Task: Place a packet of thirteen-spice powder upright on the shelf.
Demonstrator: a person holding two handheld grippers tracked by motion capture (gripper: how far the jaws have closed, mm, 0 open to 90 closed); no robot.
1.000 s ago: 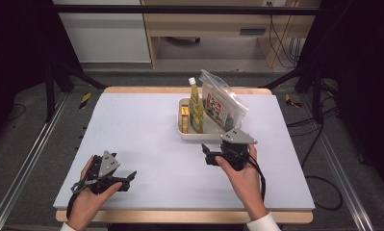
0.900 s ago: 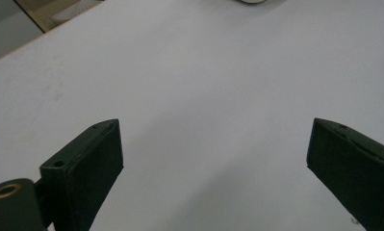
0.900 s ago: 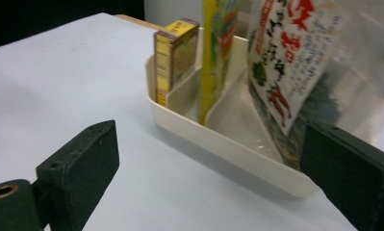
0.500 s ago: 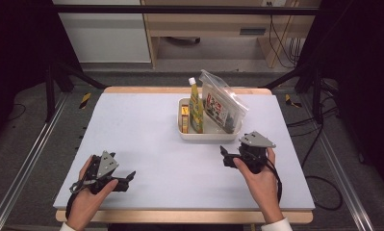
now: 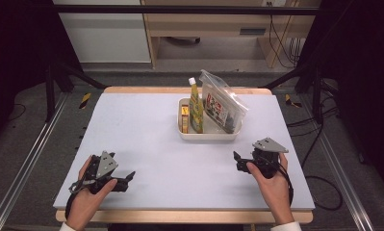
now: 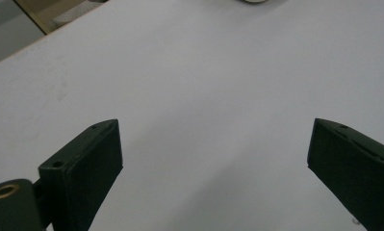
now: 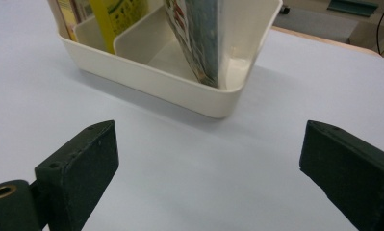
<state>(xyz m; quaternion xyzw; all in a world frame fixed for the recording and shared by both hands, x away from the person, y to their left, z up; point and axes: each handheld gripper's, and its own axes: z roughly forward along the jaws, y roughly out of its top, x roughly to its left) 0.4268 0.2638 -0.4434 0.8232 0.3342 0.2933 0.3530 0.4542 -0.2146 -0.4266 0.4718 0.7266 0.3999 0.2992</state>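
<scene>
High view: the pale tabletop (image 5: 146,130) takes up most of the scene, with a wooden edge showing along its far and near sides, and a wide bare stretch runs from its left edge across to the middle. A white tray (image 5: 206,135) stands right of centre toward the far side, well in from every edge. Leaning in the tray's right part is a clear bag (image 5: 222,107) with printed contents; its lettering is too small to read. A yellow-green bottle (image 5: 195,108) with a white cap stands upright just left of the bag, and a small orange box (image 5: 185,119) sits at the tray's left end, partly hidden behind the tray wall.

The left tool (image 5: 127,176) lies low near the front left corner, held in a hand, its jaws pointing right. In the left gripper view the left tool (image 6: 213,159) has its jaws spread wide with nothing between them, bare tabletop ahead and the tray's rim cut off at the top.

The right tool (image 5: 237,161) is held near the front right, short of the tray and apart from it. In the right gripper view the right tool (image 7: 209,163) is likewise spread wide and holds nothing; the tray's near wall stands ahead with clear tabletop between, and the bag and bottle are cut off by the frame's top.
</scene>
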